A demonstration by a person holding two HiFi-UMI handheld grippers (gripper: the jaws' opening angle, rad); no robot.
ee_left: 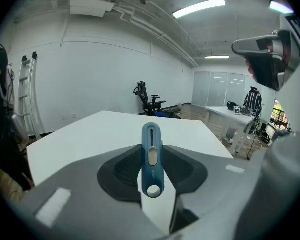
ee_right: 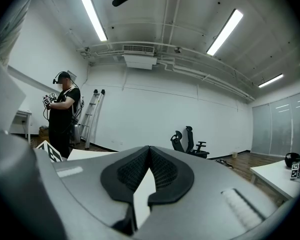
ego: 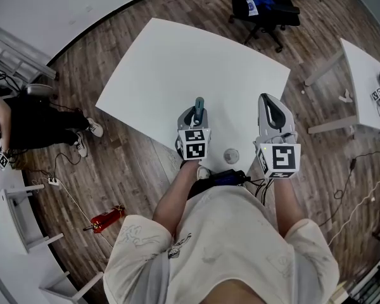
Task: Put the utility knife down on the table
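Observation:
A blue utility knife (ee_left: 151, 160) stands clamped between the black pads of my left gripper (ee_left: 151, 156), its slider facing the camera and its ring end nearest the lens. From above, the knife (ego: 199, 105) sticks out of the left gripper (ego: 197, 116) over the near edge of the white table (ego: 177, 68). My right gripper (ego: 273, 109) hovers level beside it, over the table's near right corner. Its pads (ee_right: 160, 171) meet at the tips with nothing between them, so the right gripper (ee_right: 149, 154) is shut.
A small round grey object (ego: 231, 155) lies by the person's feet. A black office chair (ego: 266, 8) stands beyond the table's far corner. Another white table (ego: 367, 81) sits to the right. A second person (ee_right: 62, 114) stands by a ladder (ee_right: 92, 119). A red tool (ego: 106, 219) lies on the wooden floor.

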